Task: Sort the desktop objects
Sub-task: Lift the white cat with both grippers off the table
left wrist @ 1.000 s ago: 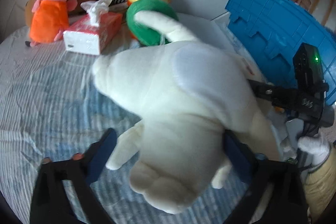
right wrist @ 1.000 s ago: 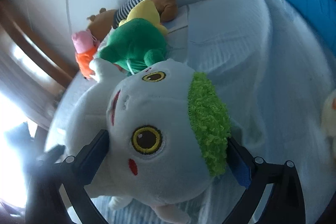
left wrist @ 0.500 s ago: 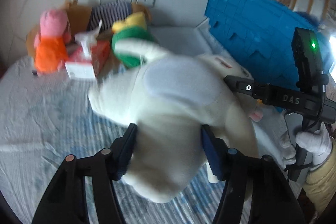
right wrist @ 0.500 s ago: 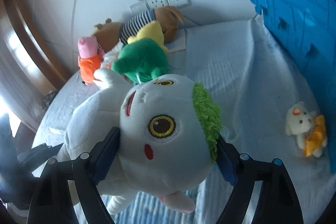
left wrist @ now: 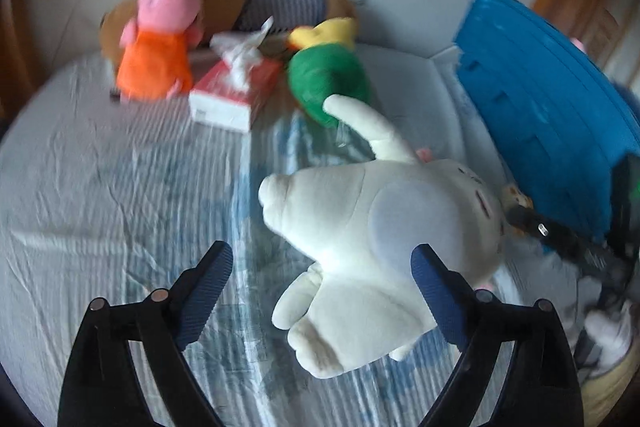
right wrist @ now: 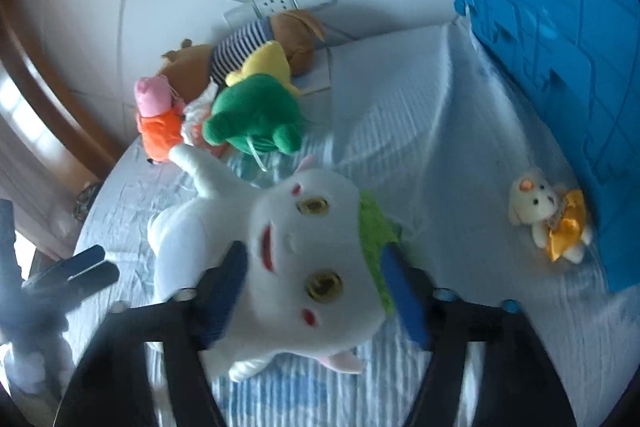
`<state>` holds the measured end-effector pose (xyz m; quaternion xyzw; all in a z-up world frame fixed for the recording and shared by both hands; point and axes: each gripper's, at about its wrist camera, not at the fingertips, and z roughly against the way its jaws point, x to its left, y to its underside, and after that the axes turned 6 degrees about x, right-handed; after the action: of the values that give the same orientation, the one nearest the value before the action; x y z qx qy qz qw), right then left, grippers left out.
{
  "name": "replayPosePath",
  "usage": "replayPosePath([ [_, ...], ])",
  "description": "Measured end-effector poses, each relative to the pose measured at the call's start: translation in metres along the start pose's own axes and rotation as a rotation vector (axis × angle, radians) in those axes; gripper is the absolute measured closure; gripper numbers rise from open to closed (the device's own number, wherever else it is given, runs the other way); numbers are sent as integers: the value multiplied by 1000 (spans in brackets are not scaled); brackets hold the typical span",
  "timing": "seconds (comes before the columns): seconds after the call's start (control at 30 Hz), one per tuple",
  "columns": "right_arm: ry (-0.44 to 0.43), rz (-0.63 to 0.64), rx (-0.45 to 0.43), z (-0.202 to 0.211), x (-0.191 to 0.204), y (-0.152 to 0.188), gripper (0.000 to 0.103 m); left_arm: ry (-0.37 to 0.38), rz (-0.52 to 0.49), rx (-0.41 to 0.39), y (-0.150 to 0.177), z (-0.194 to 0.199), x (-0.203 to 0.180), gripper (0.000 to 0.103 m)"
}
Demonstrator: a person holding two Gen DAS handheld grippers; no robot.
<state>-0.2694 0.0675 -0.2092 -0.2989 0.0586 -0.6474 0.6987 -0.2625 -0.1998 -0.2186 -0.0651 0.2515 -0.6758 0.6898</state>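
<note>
A big white plush animal with yellow eyes and a green tuft is held by the head in my right gripper, which is shut on it. In the left wrist view its white body hangs above the blue-striped cloth. My left gripper is open, its blue pads apart; the plush body lies ahead of them and against the right pad. The right gripper's tip shows at that view's right.
A blue crate stands at the right, with a small white plush with a yellow bow beside it. At the back lie a pink pig plush, a tissue box, a green-and-yellow plush and a striped brown plush.
My left gripper has opened and let go of the white plush, then pulled back. My right gripper has closed tighter on its head and holds it alone.
</note>
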Motion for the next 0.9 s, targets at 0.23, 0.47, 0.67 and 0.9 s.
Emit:
replayPosePath([
  [0.23,-49,-77,48,-17,-22,-13,1,117,108,91,-6,-33,12,11],
  [0.47,-158,-187,104,-36,-42,-5,0,142,60,151,-14,-54,-8,0],
  [0.67,-207,-223,135,-49,-47,12,0,269,131,157,-16,-76,-6,0],
  [0.9,-226,-202,125,-72,-49,17,0,346,80,144,-3,-96,-25,0],
])
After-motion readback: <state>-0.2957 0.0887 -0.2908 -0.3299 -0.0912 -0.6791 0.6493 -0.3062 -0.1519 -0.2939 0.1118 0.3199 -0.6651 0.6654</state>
